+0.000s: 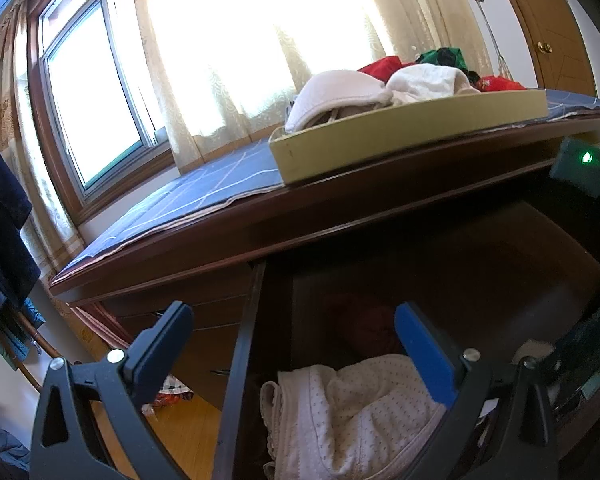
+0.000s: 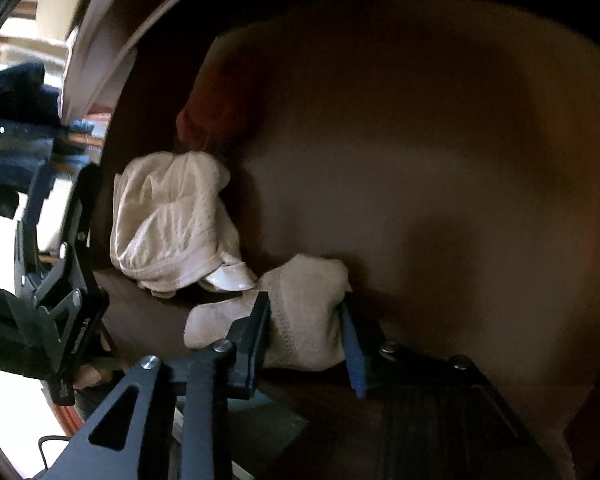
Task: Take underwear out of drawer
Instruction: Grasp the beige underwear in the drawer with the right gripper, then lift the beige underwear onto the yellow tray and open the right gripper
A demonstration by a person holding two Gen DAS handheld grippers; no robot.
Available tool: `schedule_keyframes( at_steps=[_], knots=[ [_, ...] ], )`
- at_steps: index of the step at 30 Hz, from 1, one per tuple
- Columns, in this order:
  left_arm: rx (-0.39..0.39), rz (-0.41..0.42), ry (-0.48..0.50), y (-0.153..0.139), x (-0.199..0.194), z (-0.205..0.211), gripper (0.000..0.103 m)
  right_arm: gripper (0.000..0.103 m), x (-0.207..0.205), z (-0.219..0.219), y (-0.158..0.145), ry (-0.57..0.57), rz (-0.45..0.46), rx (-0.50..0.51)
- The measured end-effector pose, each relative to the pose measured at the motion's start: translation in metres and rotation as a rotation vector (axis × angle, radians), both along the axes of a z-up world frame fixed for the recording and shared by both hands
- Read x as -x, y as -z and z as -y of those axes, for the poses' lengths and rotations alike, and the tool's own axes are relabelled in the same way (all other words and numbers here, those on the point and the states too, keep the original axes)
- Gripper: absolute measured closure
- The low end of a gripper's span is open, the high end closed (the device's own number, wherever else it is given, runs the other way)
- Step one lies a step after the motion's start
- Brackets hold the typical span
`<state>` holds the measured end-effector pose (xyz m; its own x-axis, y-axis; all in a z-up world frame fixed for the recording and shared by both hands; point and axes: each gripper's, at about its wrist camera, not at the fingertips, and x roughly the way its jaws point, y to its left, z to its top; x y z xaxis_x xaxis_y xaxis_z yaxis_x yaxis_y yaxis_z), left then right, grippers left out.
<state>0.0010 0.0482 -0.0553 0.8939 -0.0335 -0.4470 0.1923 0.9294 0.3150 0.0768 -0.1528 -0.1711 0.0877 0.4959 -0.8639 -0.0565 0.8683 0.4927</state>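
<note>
**Right wrist view: beige piece already between the jaws, dotted piece waits on the left**

Right wrist view looks into the open drawer (image 2: 440,152), where the right gripper (image 2: 306,330) has its two fingers on either side of a small beige garment (image 2: 300,312). The jaws stand narrowed around the cloth and seem to pinch it, with fabric bulging out ahead of the tips and to the left. That piece lies at the near edge of the drawer, its long axis running roughly left to right across the jaws, so a pull back towards the camera should, by my judgement, bring it out without catching.

Further in and to the left sits a crumpled white dotted undergarment (image 2: 172,220), just beside the beige one, and behind it a dark red item (image 2: 216,116) in the far left corner.

From the left wrist view, the left gripper (image 1: 296,340) hovers with jaws spread wide and nothing between them, above the drawer's left side wall. The dotted undergarment (image 1: 352,416) lies directly below and slightly right of it, so the left hand is the nearer one for that piece. On the dresser top, a yellow tray (image 1: 412,136) already carries several garments.
</note>
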Motion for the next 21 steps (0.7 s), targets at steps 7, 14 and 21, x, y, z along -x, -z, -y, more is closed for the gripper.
schedule_keyframes(
  at_steps=[7, 14, 21],
  knots=[
    [-0.002, 0.000, 0.000, 0.000, -0.001, 0.000, 0.000, 0.068, 0.009, 0.041, -0.032, 0.107, 0.192, 0.084],
    [-0.003, 0.000, -0.001, 0.000, -0.002, 0.001, 0.000, 0.068, 0.001, 0.055, -0.028, 0.090, 0.293, 0.258],
    [-0.001, 0.004, 0.001, 0.001, -0.003, 0.000, 0.000, 0.067, -0.010, 0.044, -0.026, 0.005, 0.267, 0.301]
  ],
)
